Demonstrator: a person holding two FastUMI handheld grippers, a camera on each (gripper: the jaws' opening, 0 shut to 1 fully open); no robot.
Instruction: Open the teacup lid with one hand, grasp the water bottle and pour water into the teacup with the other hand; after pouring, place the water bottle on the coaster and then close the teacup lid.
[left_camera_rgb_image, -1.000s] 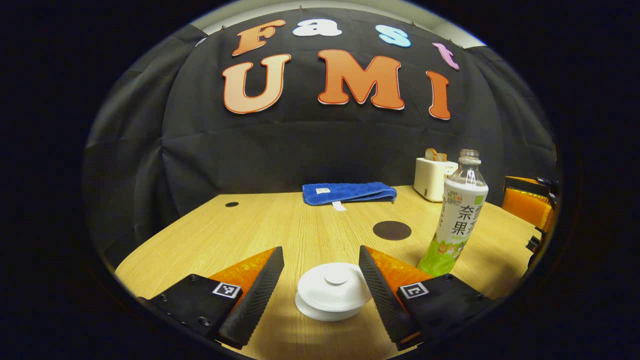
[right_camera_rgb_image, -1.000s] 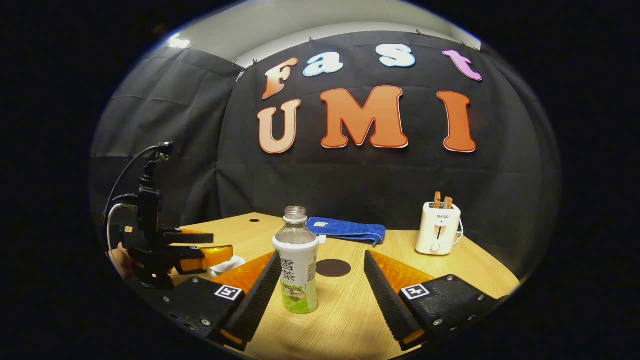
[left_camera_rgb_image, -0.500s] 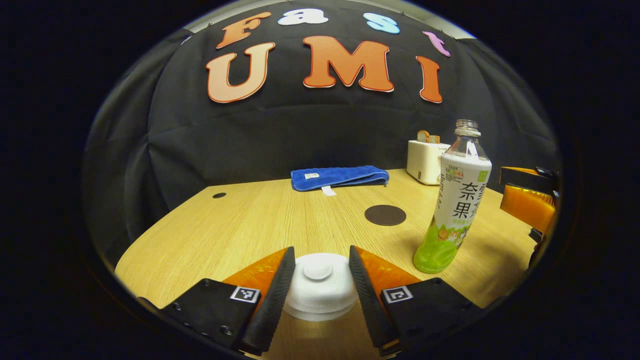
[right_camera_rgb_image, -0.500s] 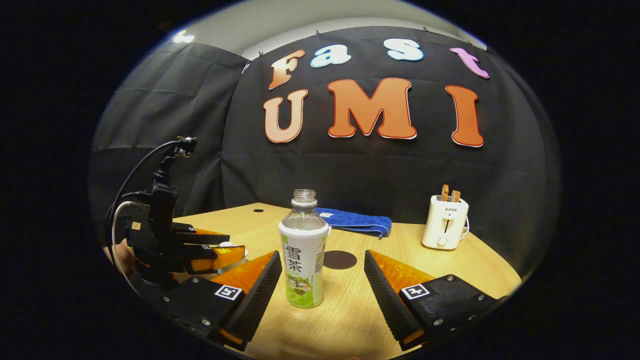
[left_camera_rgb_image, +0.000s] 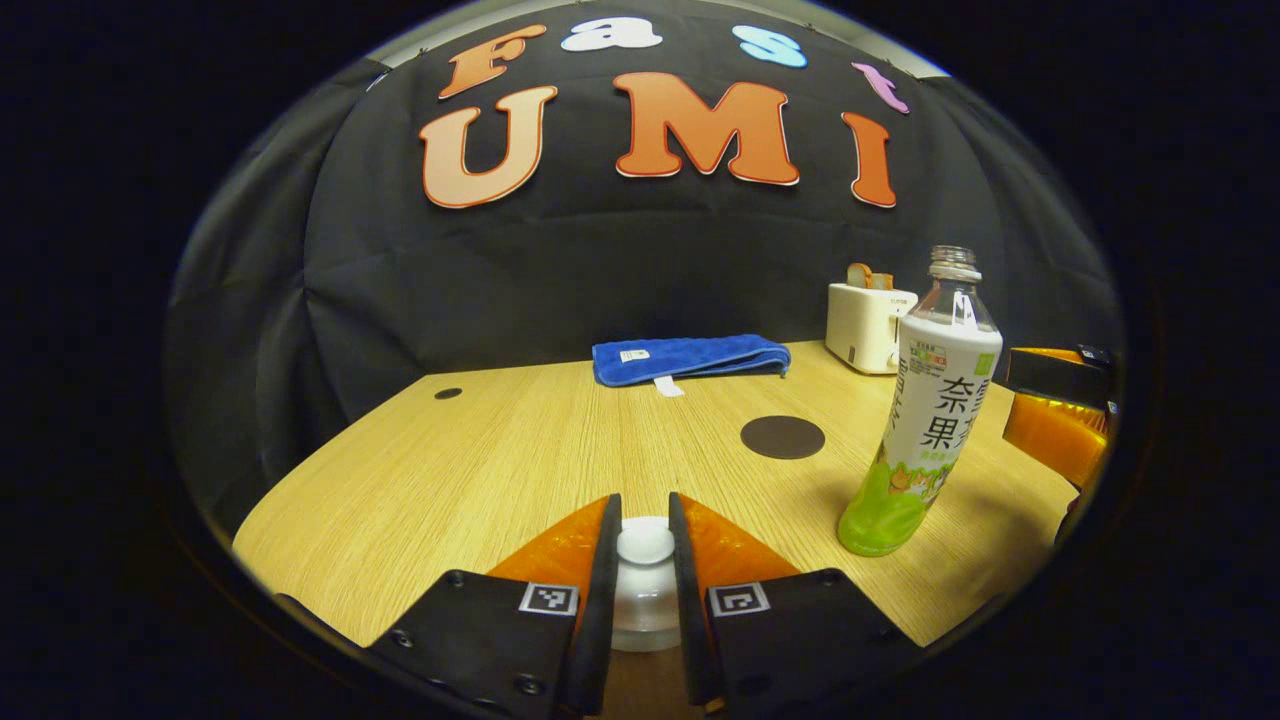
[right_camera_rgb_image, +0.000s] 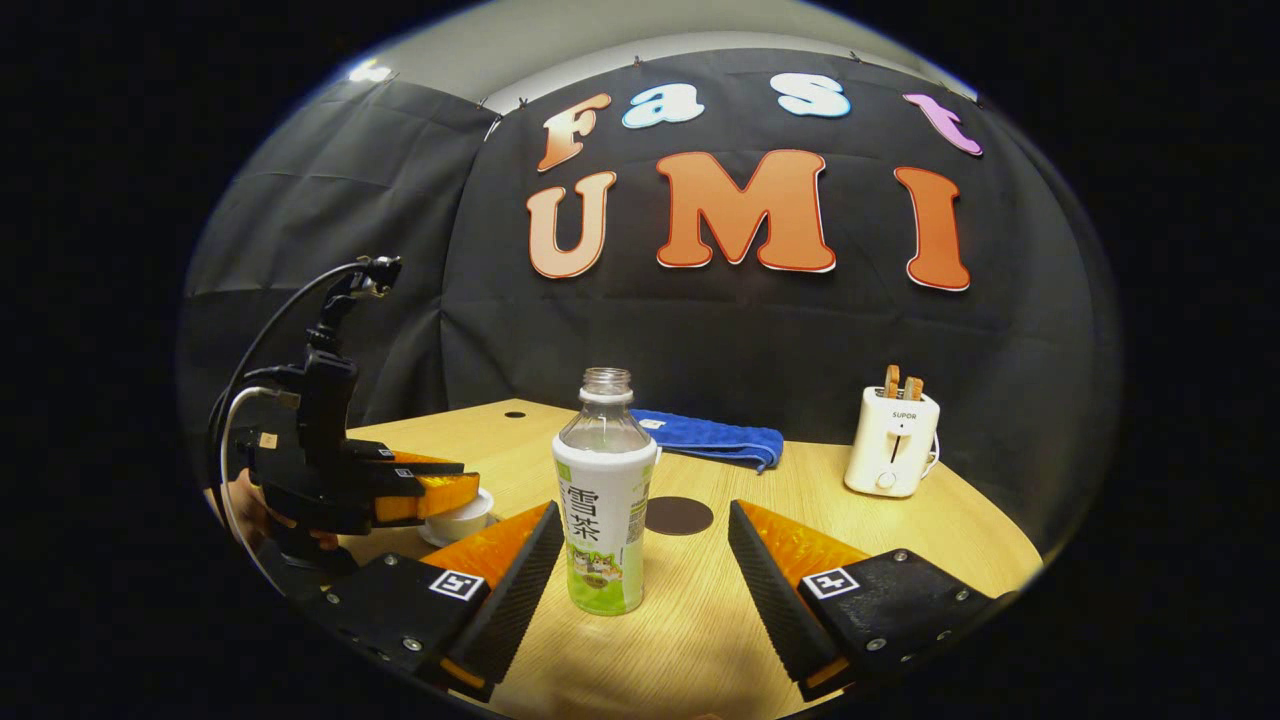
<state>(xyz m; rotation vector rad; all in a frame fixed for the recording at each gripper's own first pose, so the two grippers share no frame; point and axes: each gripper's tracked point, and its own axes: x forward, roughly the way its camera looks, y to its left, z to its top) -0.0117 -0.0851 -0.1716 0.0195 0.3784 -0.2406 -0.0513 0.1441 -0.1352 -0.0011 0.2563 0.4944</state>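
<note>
While the left gripper (left_camera_rgb_image: 640, 545) pinches the small knob of the lid (left_camera_rgb_image: 645, 543), its two fingers pressed in on either side of it, the teacup (right_camera_rgb_image: 458, 518) sits low on the near left part of the table (left_camera_rgb_image: 500, 460), and as far as I can make out the lid is on the cup, not lifted. So the very first step, opening the teacup, looks gripped but not carried through. Over in the right gripper view, the right gripper (right_camera_rgb_image: 640, 560) has its fingers spread wide, and the water bottle (right_camera_rgb_image: 603, 500) stands upright between them, closer to the left finger, with no contact I can see on either side. The bottle is uncapped and resting on the table, so nothing is grasped there yet. Just behind it lies the dark round coaster (right_camera_rgb_image: 679, 515), bare and waiting. Further back sit a folded blue towel (left_camera_rgb_image: 690, 358) and a white toaster (right_camera_rgb_image: 892, 440), off to the side of the action. My read: lifting the lid, grasping the bottle, pouring, parking the bottle on the coaster and closing the lid all remain to be done. Early days, then.
</note>
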